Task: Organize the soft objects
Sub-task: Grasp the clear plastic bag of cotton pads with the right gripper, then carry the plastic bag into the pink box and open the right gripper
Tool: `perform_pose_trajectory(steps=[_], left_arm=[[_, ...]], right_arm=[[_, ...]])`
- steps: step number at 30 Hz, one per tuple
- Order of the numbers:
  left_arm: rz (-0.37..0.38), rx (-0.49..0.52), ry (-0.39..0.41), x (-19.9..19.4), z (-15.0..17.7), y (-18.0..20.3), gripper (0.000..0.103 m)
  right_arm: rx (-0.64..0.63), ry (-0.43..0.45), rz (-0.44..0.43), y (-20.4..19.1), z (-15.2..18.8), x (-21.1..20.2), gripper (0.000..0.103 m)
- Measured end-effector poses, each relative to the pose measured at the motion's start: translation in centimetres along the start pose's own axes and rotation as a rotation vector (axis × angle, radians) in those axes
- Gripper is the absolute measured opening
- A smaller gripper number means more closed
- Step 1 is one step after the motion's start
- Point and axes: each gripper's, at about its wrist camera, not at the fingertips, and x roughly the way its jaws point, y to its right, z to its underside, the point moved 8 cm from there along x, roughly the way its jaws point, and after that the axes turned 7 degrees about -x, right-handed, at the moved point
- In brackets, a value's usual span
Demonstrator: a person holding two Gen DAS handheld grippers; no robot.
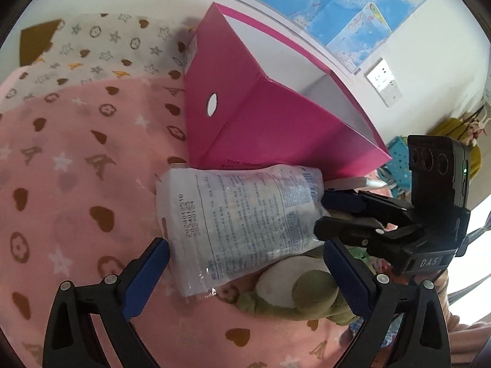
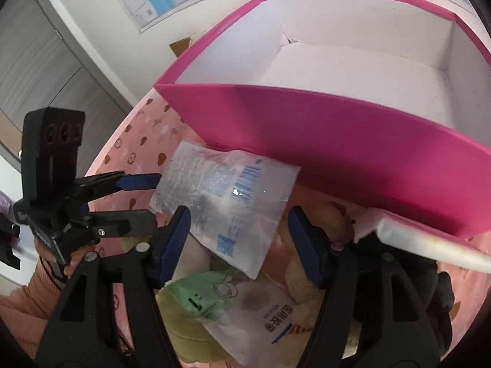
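I have both tongs over a pink blanket (image 1: 76, 184) printed with hearts and stars. My left tongs (image 1: 245, 276) stand open, the blue pads wide apart on either side of a clear plastic packet (image 1: 239, 220) with blue print and a date stamp; neither pad touches it that I can see. The packet lies on the blanket just in front of a pink box (image 1: 260, 116), whose white inside is bare in the right wrist view, and its lower edge overlaps a green and white plush toy (image 1: 300, 294).

My right tongs (image 2: 239, 245) are also open, hanging above the same packet (image 2: 227, 202) with the pads apart. In the left wrist view these right tongs (image 1: 331, 211) sit at the packet's right edge; I cannot tell whether they touch it. Below them lies a second packet (image 2: 245, 312), green and white with blue lettering, resting on the plush toy (image 2: 184, 331). A white tube-like object (image 2: 429, 245) lies against the box's near corner. A map (image 1: 353, 6) hangs on the wall behind.
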Motion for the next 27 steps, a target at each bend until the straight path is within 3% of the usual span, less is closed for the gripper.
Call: perform_pose_trajectory(steps=[2,5,9,17,27], left_arm=[[-0.006,0.009,-0.006,0.3,-0.1,0.1,0.101],[-0.01,0.032,0.005,0.2,0.0,0.6,0.101],[0.002,0.032,0.022,-0.4,0.1,1.5,0.094],[0.024,0.074,0.092,-4.3,0.0,4.7,0.094],[0.004,0.199,0.203,-8.2,-4.3,11.0,0.094]], right_arm=[[-0.003,-0.003,0.022,-0.2,0.1,0.1,0.045],[0.001,0.022,0.019,0.0,0.2,-0.4,0.041],[0.009,0.053,0.013,0.1,0.5,-1.6,0.04],[-0.022,0.129,0.012,-1.1,-0.4,-6.3,0.04],[-0.078,0.258,0.043,-1.2,-4.8,-12.8,0.04]])
